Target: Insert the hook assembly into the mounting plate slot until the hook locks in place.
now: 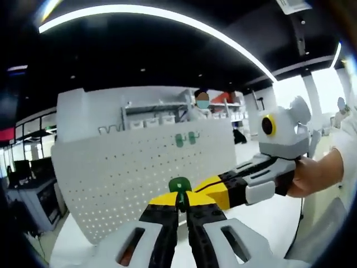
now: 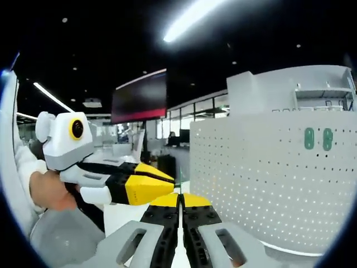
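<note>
Two green hooks (image 1: 186,139) are already hanging side by side up on the white pegboard plate (image 1: 134,178), well above and beyond the left gripper (image 1: 181,204). That gripper's jaws are pinched nearly together on a third green hook piece (image 1: 179,187), which pokes up just past the tips, in front of the board. The right gripper (image 1: 212,187) comes in from the right, its yellow tips right beside that piece, held by a person's hand (image 1: 315,176). In the right gripper view the right gripper (image 2: 180,204) has its jaws closed flat together with nothing visible between them, the left gripper (image 2: 150,187) just left of them, and the plate (image 2: 268,178) off to the right.
</note>
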Demonstrator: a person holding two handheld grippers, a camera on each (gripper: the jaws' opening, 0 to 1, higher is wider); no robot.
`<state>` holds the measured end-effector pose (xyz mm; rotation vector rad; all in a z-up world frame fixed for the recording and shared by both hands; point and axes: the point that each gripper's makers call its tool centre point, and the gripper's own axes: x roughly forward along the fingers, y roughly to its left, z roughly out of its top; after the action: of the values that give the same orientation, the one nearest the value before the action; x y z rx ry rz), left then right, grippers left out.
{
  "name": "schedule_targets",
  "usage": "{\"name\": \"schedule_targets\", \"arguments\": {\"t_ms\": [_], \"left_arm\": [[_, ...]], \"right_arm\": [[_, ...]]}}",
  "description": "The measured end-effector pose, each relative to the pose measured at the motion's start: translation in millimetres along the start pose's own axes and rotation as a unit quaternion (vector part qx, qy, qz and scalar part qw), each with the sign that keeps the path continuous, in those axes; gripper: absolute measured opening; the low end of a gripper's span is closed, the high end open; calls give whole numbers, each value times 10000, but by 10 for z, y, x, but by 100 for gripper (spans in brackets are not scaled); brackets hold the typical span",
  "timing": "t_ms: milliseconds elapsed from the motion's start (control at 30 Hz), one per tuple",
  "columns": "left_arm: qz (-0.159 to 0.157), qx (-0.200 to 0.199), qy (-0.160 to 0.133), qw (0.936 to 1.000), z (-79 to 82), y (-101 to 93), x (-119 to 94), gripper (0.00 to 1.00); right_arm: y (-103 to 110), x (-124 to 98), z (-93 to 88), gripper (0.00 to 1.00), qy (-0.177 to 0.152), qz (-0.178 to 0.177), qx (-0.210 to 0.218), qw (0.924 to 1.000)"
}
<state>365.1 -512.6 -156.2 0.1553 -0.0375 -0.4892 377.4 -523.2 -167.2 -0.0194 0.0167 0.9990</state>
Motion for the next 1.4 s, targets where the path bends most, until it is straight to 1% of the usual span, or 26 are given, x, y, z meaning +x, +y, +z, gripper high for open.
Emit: {"name": "schedule_targets", "arguments": {"t_ms": [133, 333, 533, 633, 833, 1100, 1267, 1400], "left_arm": [[18, -41, 0, 10000, 19, -51, 27, 4], [16, -68, 19, 10000, 66, -109, 80, 4], [18, -87, 14, 10000, 81, -167, 135, 4], [38, -101, 5, 9999, 87, -190, 169, 4], [91, -69, 17, 9999, 81, -241, 229, 3], [147, -88, -44, 9998, 66, -294, 315, 3], [212, -98, -90, 9997, 93, -293, 368, 3], [214, -102, -134, 9996, 127, -298, 402, 4]], "right_arm": [[-26, -52, 12, 0, 86, 49, 9, 10000], [-81, -113, 36, 0, 128, 72, 57, 9999], [-126, -156, 42, 0, 242, 85, -114, 9996], [-169, -179, 66, 0, 202, 90, -146, 9996], [-236, -234, 52, 0, 219, 114, -247, 9994], [-374, -295, 42, 5, 208, 65, -370, 9991], [-471, -329, 82, 9, 160, 19, -410, 9990], [-529, -357, 72, 12, 160, -33, -416, 9990]]}}
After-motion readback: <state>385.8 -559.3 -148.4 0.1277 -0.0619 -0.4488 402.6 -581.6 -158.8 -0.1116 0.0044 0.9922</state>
